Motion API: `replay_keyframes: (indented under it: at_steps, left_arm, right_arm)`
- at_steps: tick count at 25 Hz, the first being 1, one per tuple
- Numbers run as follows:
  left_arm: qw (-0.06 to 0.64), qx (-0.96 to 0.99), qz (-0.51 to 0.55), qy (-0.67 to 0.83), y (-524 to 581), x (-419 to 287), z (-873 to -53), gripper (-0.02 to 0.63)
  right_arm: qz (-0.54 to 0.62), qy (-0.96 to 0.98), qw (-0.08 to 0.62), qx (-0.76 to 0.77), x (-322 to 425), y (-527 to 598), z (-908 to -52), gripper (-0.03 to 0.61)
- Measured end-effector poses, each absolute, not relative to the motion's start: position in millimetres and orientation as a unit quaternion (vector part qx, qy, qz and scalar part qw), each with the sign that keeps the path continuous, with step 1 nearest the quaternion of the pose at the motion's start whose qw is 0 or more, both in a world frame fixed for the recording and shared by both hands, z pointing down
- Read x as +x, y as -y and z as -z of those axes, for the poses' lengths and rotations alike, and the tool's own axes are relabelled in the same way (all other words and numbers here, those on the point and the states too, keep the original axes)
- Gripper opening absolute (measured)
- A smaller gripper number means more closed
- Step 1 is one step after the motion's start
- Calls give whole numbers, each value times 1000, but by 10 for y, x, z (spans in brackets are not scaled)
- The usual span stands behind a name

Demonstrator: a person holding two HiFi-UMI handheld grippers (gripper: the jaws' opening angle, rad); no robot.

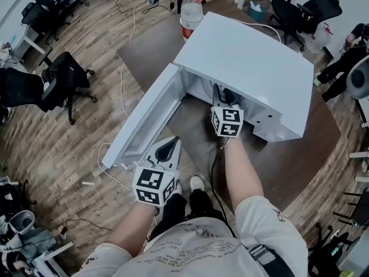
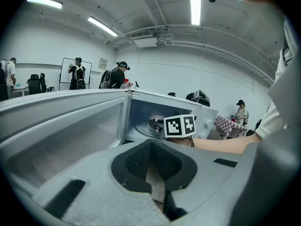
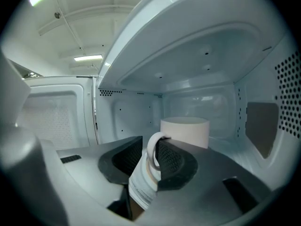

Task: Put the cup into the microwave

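The white microwave [image 1: 248, 68] stands on the brown table [image 1: 300, 154] with its door [image 1: 151, 120] swung wide to the left. My right gripper [image 3: 149, 159] reaches inside the cavity. A white cup [image 3: 186, 131] stands upright on the cavity floor just ahead of it. The cup's handle [image 3: 153, 147] sits between the jaws, against the right pad with a gap on the left; the gripper is open. My left gripper [image 1: 171, 143] hangs by the door's lower edge, shut and empty. In the left gripper view the right gripper's marker cube [image 2: 179, 125] shows at the microwave's mouth.
A plastic bottle with a red label [image 1: 191, 13] stands behind the microwave at the table's far corner. Office chairs [image 1: 63, 74] and cables lie on the wooden floor to the left. People stand far back in the room [image 2: 77, 72].
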State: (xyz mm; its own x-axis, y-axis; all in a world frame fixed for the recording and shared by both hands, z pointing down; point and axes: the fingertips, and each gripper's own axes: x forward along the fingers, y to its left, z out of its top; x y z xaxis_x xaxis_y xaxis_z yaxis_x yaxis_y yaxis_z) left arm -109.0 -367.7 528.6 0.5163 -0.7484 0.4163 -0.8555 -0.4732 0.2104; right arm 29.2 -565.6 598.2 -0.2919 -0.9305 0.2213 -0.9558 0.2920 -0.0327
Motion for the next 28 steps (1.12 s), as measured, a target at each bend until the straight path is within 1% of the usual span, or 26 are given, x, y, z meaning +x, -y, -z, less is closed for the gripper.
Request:
replay_keyframes:
  at_steps: [1, 5, 10, 16, 20, 21, 22, 28]
  left_arm:
    - [199, 847, -134, 474, 3670, -1098, -5284, 12]
    - [201, 847, -135, 474, 3646, -1117, -5270, 12]
    - [200, 848, -136, 471, 3625, -1119, -5254, 12]
    - [195, 851, -134, 470, 3610, -1106, -5181, 12]
    - [188, 854, -127, 468, 3609, -1120, -5068, 12]
    - [187, 855, -123, 468, 3609, -1119, -5033, 12]
    - [186, 856, -118, 467, 3610, -1112, -4992, 12]
    - [172, 863, -88, 467, 3646, -1117, -4668, 12]
  right_arm:
    - [-82, 801, 86, 587, 277, 5647, -5998, 89]
    - [-90, 797, 109, 588, 268, 5609, -6064, 97]
    - [-99, 788, 118, 596, 323, 5548, -6106, 118]
    - [-107, 776, 110, 612, 449, 5393, -6046, 123]
    - [-113, 775, 100, 614, 403, 5200, -5924, 123]
    - [-112, 775, 99, 614, 383, 5131, -5879, 91]
    - [-110, 777, 97, 612, 365, 5057, -5824, 29]
    - [-107, 786, 66, 605, 254, 4663, -5371, 15]
